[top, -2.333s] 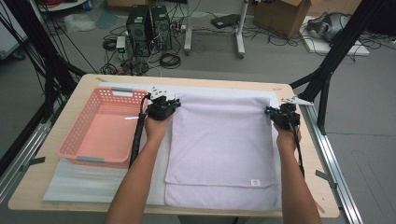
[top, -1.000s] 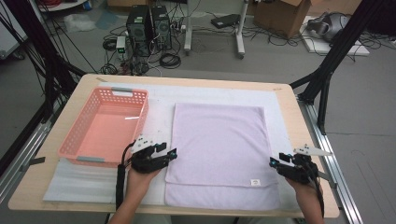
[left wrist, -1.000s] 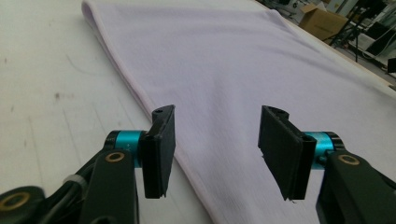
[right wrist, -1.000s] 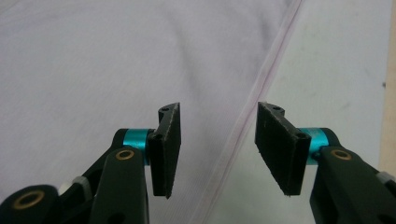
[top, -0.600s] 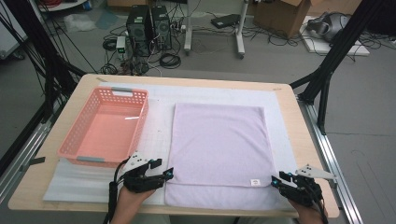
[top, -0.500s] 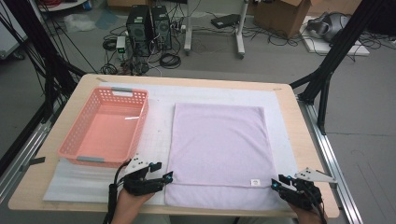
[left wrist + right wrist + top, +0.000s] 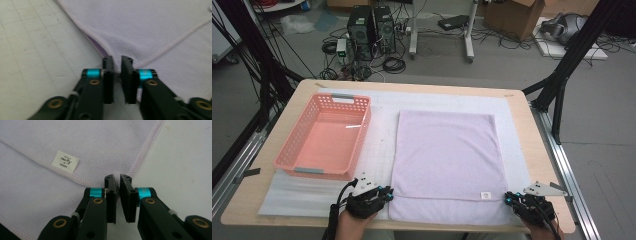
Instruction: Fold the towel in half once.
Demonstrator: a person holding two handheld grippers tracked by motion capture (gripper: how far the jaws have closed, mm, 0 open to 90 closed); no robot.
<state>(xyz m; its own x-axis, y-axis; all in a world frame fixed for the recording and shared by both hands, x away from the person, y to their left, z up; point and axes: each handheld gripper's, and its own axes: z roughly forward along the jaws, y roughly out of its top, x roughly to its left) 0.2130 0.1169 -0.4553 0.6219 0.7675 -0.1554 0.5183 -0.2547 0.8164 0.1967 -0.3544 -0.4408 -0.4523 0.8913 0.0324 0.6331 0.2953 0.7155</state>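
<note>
1. Surface: a pale wooden table (image 7: 532, 150), with a white gridded mat (image 7: 382, 135) covering most of its top.
2. Room: grey floor beyond the far edge, holding 2 computer towers (image 7: 371, 25), loose cables, a cardboard box (image 7: 512, 12) and black frame legs on both sides.
3. Towel (image 7: 444, 160): lilac, folded flat on the mat, right of centre, its near edge toward you. A small white label (image 7: 485, 195) sits near its near right corner.
4. Basket (image 7: 324, 135): pink plastic, lattice walls, standing on the mat just left of the towel, apart from it.
5. Your left gripper (image 7: 384, 194): at the towel's near left corner. Its jaws have just been closing and now pinch that corner; in the left gripper view (image 7: 117, 65) the hem runs in between the pads.
6. Your right gripper (image 7: 512, 200): at the near right corner. Its jaws have just been closing and now clamp that corner; in the right gripper view (image 7: 116, 182) the stitched edge meets the pads.
7. Cut off: your forearms leave the high view at the bottom edge.
8. Hard to make out: the label's small print is too blurred to read with certainty, and how many layers each pinch holds you cannot tell.
</note>
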